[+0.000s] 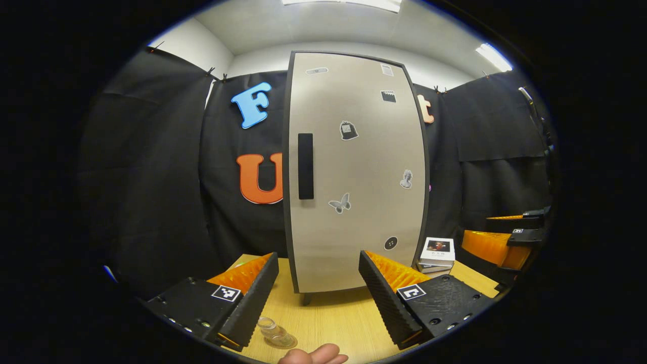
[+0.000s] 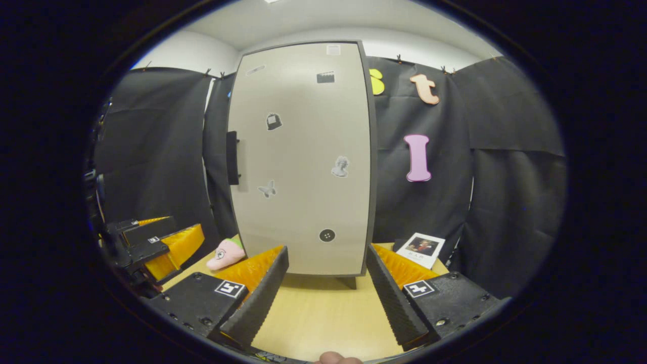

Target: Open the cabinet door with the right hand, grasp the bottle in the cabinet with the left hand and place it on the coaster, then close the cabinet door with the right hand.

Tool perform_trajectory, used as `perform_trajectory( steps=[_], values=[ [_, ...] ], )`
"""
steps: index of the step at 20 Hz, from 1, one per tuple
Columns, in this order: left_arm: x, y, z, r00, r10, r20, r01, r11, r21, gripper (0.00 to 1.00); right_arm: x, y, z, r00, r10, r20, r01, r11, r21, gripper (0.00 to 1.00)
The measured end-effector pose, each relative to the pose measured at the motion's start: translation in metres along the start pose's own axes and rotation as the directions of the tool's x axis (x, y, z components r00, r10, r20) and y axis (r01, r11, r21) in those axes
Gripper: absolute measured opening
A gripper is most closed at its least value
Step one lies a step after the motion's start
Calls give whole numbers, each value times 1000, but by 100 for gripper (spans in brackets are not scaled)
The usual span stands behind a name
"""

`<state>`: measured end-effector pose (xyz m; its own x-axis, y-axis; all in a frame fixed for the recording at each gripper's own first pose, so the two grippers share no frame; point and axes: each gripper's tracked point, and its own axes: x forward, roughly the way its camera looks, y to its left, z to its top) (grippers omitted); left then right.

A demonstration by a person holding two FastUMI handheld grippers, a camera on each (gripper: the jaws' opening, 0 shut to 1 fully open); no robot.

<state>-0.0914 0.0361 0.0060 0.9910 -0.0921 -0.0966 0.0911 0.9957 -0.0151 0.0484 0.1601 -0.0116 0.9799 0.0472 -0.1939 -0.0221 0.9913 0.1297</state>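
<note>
A: You're holding both grippers back from the cabinet [image 1: 354,172], door [image 2: 303,162] sitting flush and shut, so the bottle isn't on show from here.

B: Left gripper [image 1: 318,298] is hanging wide open, nothing between its fingers. Right gripper [image 2: 326,298] the same, gaping and carrying nothing.

A: You're squaring the right one up to the door, I'd say because the dark handle [image 2: 232,157] sits on the door's left edge and that hand works it.

B: And there's something clear and round lying on the table [image 1: 328,318] by your left fingers, the glassy piece [image 1: 275,333]. Coaster or not, I can't tell.

A: A shut door fits either end of this job.
</note>
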Motion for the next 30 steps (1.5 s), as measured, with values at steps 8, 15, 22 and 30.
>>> perform_trajectory(
  steps=[8, 15, 22, 30],
  values=[
    [2, -10, 2, 996, -83, 36, 82, 996, 39, 96, -11, 1, -6, 996, -92, -5, 92, 996, 18, 99],
    [7, 10, -7, 996, -72, 50, 70, 997, 41, 96, 4, 44, -7, 998, -69, 14, 69, 998, 3, 99],
    [5, 19, 5, 993, -57, 100, 54, 998, 31, 96, 14, 59, -3, 999, -40, 11, 40, 999, -12, 99],
    [0, 8, 11, 989, -31, 143, 28, 999, 21, 96, 20, 49, 0, 1000, -12, 21, 14, 998, -54, 99]
  ],
)
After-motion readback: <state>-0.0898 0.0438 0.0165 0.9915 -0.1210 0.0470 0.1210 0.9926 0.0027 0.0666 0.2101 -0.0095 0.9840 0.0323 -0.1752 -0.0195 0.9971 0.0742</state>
